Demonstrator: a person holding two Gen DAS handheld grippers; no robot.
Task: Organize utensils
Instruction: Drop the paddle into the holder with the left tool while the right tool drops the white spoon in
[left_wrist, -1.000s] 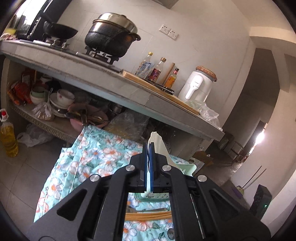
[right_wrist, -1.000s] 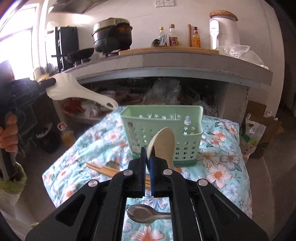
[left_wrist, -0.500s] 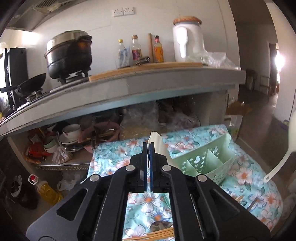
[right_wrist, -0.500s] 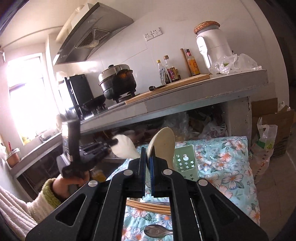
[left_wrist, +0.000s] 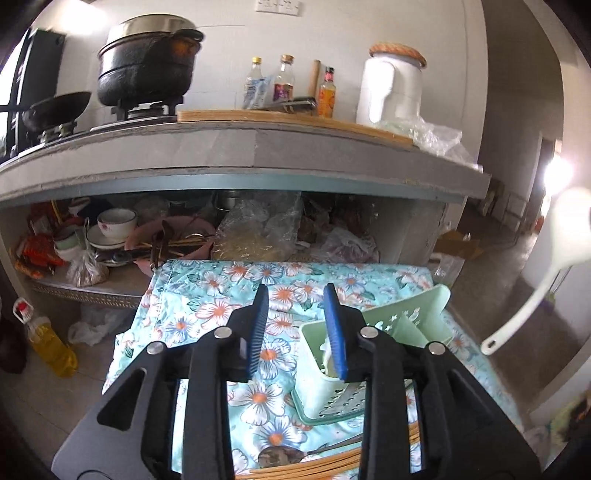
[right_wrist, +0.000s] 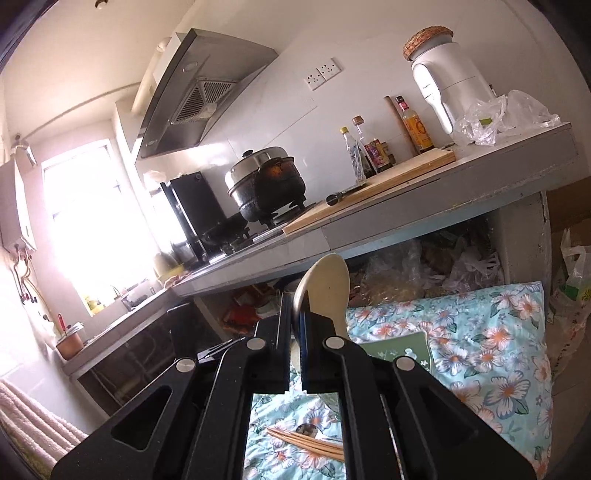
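Observation:
My left gripper (left_wrist: 295, 291) hangs over the floral-cloth table (left_wrist: 221, 295), and its jaws are opening with nothing between them. Just behind its right finger, a white spoon (left_wrist: 327, 356) stands in the near compartment of the green utensil caddy (left_wrist: 406, 321). My right gripper (right_wrist: 295, 317) is shut on a cream rice spoon (right_wrist: 327, 288), whose bowl points up. In the left wrist view that rice spoon (left_wrist: 524, 295) hangs at the far right. Chopsticks (left_wrist: 314, 470) and a metal spoon (left_wrist: 273, 456) lie on the cloth in front of the caddy. A corner of the caddy (right_wrist: 402, 352) shows past the right fingers.
A concrete counter (left_wrist: 258, 147) with a black pot (left_wrist: 147, 70), bottles and a white appliance (left_wrist: 391, 88) overhangs the table's far side. Bowls and bags crowd the shelf (left_wrist: 110, 229) below. An oil bottle (left_wrist: 51, 347) stands on the floor at left. A sleeve (right_wrist: 29, 424) shows at lower left.
The left jaws have opened and the white spoon has left them for the caddy. The right gripper has risen and tilted upward, with its rice spoon still in its grip.

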